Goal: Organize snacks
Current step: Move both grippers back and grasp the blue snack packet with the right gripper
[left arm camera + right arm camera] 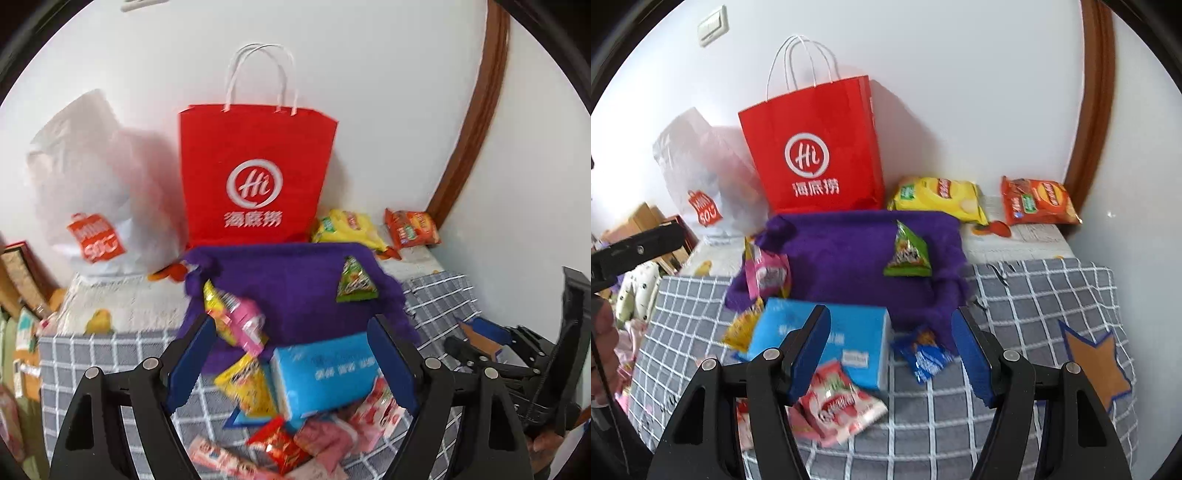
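Left wrist view shows the left gripper (291, 354) spread empty over the light, crinkly, slippery snack pile (295, 413) on the checked cloth (92, 354), best pinched by a packet's sealed edge, while the right gripper (890, 350) also gapes empty.

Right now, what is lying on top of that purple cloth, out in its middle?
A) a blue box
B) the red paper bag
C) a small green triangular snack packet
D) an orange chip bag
C: the small green triangular snack packet lies on the purple cloth; the blue box sits in front of it on the checked sheet.
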Demonstrator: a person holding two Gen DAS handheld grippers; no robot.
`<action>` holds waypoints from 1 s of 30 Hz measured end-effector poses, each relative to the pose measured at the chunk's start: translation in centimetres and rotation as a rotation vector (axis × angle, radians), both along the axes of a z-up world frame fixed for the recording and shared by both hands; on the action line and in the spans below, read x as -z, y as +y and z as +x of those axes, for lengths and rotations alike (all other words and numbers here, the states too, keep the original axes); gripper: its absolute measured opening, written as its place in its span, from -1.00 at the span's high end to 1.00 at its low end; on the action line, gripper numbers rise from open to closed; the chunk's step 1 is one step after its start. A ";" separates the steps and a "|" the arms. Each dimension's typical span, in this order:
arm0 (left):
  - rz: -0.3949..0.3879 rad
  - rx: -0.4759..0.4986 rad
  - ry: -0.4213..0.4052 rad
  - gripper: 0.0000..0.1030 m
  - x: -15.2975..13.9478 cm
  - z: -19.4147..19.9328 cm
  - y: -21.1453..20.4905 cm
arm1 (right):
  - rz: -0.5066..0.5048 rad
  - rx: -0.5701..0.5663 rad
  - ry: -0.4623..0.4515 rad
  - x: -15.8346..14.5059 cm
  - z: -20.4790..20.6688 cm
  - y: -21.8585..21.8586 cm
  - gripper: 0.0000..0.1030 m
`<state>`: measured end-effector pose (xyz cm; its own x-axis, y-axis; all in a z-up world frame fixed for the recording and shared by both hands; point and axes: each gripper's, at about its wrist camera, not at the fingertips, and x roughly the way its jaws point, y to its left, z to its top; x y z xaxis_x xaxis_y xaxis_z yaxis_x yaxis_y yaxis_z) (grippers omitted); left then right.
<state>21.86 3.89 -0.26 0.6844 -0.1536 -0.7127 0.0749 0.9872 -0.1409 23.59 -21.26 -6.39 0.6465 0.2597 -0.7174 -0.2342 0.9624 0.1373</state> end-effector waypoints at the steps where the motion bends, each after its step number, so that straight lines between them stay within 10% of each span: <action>1: 0.003 -0.005 -0.006 -0.61 0.1 -0.5 0.0 | 0.002 -0.001 0.004 0.1 -0.2 -0.1 -0.32; 30: -0.001 -0.180 0.125 -0.61 7.7 -5.4 4.8 | -0.062 0.041 -0.005 8.0 -1.6 -2.4 -0.26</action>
